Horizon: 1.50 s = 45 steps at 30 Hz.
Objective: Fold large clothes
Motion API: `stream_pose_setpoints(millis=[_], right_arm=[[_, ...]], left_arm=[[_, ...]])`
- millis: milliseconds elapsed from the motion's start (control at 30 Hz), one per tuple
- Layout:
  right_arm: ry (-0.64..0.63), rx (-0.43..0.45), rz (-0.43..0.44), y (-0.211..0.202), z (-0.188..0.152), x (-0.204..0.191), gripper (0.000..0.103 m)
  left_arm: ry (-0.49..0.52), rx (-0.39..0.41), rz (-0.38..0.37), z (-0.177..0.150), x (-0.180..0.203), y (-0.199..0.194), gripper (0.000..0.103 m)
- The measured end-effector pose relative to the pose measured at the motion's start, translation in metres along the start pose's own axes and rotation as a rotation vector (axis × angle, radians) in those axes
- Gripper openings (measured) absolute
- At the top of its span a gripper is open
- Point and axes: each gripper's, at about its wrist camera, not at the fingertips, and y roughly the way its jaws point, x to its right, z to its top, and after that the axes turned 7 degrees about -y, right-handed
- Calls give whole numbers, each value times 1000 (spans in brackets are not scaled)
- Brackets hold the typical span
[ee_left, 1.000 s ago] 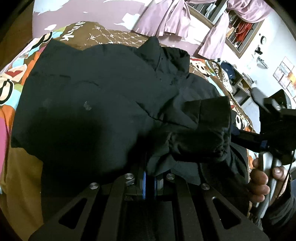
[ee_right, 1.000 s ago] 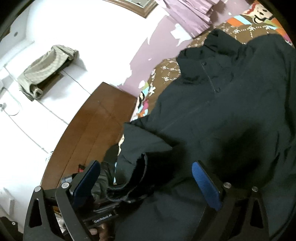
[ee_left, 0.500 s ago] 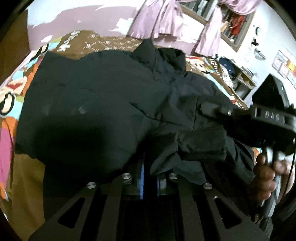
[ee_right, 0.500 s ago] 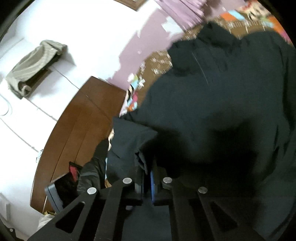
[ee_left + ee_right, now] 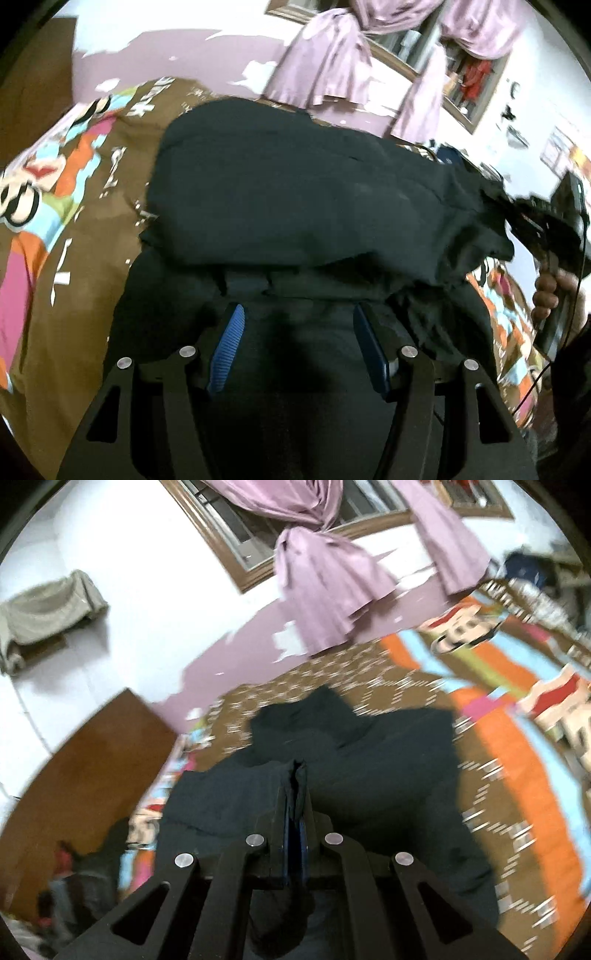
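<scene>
Both views are motion-blurred, and the large black padded jacket (image 5: 295, 206), lying on the brown cartoon-print bedspread (image 5: 55, 221), has its lower part hidden behind the gripper frames. The left gripper (image 5: 297, 321), clamped on it half a second ago, now stands wide and empty. The right gripper (image 5: 295, 797) still pinches a fold of jacket fabric.

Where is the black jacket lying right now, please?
The black jacket is spread on the patterned bedspread, ahead of the open left gripper, its edge pinched by the right gripper.
</scene>
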Motion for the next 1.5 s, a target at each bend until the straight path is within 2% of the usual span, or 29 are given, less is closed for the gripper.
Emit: stream_pose_setpoints(millis=[133, 200, 267, 333, 400, 467, 567, 667, 700, 733, 767, 833, 933, 1067, 1233, 1367, 1467, 1500], right_arm=[[-53, -63, -137, 19, -11, 13, 7], [-61, -90, -205, 26, -19, 17, 14], [-93, -70, -270, 26, -25, 17, 50], [-149, -42, -303, 27, -27, 14, 65], [-208, -43, -315, 33, -28, 4, 65], [-249, -68, -267, 45, -28, -3, 65], [-304, -142, -208, 70, -36, -12, 65], [-360, -240, -161, 99, -55, -17, 66], [-380, -303, -169, 115, -66, -15, 68], [-400, -340, -170, 125, -76, -13, 75], [-414, -352, -169, 132, -82, -11, 76], [-433, -330, -185, 138, -94, -10, 77], [-456, -291, -219, 143, -105, -10, 78], [-438, -280, -208, 148, -112, -5, 78], [-473, -270, -248, 146, -115, -13, 78], [-484, -265, -254, 145, -114, -16, 80], [-453, -294, -226, 142, -106, -12, 82], [-430, -308, -214, 138, -102, -12, 83]], left_arm=[[-25, -3, 38, 15, -7, -7, 55], [-27, 8, 55, 26, -9, -7, 55], [-36, 12, 52, 42, -9, -3, 55], [-31, 5, 64, 54, -6, 6, 55], [-4, 1, 75, 66, 0, 19, 55], [18, -6, 81, 76, 5, 35, 55], [22, -58, 75, 84, 11, 66, 55], [66, -106, 116, 81, 18, 95, 55], [81, -126, 131, 78, 19, 104, 55], [96, -139, 152, 73, 18, 110, 55], [106, -146, 163, 70, 17, 114, 55], [126, -152, 172, 63, 15, 118, 56], [176, -159, 233, 53, 18, 129, 56], [222, -150, 292, 42, 18, 145, 56], [258, -143, 337, 36, 23, 155, 56], [261, -139, 338, 36, 25, 153, 57], [262, -150, 346, 39, 26, 150, 64], [270, -155, 370, 40, 28, 149, 70]])
